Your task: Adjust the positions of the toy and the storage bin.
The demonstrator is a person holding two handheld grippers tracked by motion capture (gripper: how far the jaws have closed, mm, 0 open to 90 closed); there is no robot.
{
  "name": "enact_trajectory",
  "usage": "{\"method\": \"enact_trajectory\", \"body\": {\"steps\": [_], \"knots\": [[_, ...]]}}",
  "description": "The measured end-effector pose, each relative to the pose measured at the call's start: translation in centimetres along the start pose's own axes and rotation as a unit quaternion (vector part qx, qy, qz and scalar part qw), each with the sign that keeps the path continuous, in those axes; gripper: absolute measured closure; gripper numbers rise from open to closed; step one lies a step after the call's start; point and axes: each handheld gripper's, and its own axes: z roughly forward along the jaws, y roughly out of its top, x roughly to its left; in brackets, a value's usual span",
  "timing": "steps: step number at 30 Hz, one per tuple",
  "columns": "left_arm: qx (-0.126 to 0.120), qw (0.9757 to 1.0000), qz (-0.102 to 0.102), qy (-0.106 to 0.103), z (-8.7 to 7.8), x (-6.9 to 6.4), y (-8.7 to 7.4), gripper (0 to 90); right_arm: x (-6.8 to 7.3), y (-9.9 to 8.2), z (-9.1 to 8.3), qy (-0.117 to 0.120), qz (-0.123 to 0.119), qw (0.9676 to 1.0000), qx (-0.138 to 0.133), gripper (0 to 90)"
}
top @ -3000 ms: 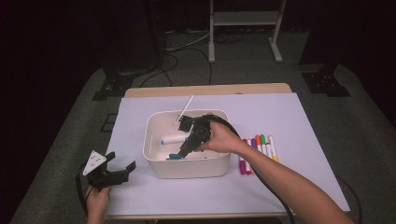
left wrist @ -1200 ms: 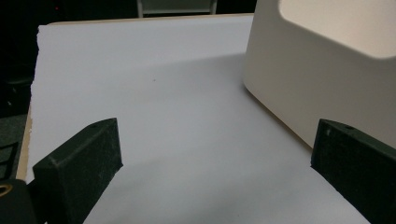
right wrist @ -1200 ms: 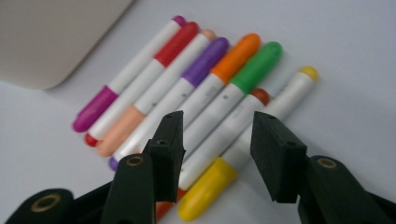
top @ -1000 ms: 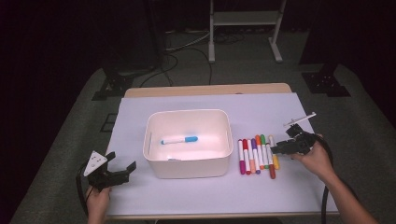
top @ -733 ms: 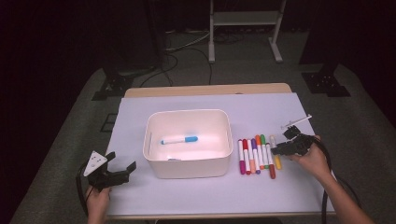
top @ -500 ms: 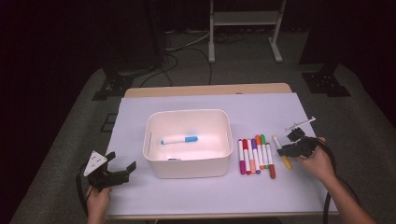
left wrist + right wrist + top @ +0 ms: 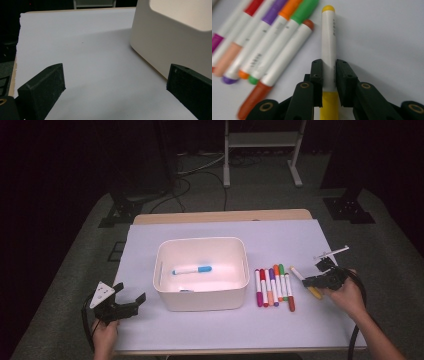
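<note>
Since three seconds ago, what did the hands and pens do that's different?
The right gripper left the white bin, went right to the row of markers, and its jaws have just been closing on the yellow marker, pulling it from the row. The blue marker stayed in the bin; the left gripper stayed open and still.

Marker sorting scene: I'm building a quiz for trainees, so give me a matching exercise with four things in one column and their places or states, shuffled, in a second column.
Things:
1. yellow marker
2. blue marker
3. left gripper
4. brown marker

Places or states:
A. lying inside the white bin
B. open, with nothing between its jaws
C. clamped in the right gripper
D. right end of the marker row on the table

Pairs: 1-C, 2-A, 3-B, 4-D
</note>
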Motion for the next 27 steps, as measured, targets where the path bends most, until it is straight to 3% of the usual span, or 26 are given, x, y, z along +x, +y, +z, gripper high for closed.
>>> {"method": "enact_trajectory", "body": {"steps": [11, 18, 27], "knots": [[-0.002, 1.0000, 0.002, 0.001, 0.0, -0.1, 0.0, 0.5, 4.1, 2.3, -4.7, 0.072, -0.040, 0.9958, -0.038, 75.7], [-0.001, 1.0000, 0.002, 0.000, 0.0, 0.0, 0.0, 0.6, 7.4, 4.9, -7.6, 0.104, -0.083, 0.9894, -0.059, 75.8], [0.000, 1.0000, 0.002, -0.001, 0.0, 0.0, 0.0, 0.6, 12.6, 9.0, -10.1, 0.142, -0.143, 0.9771, -0.068, 75.8]]}}
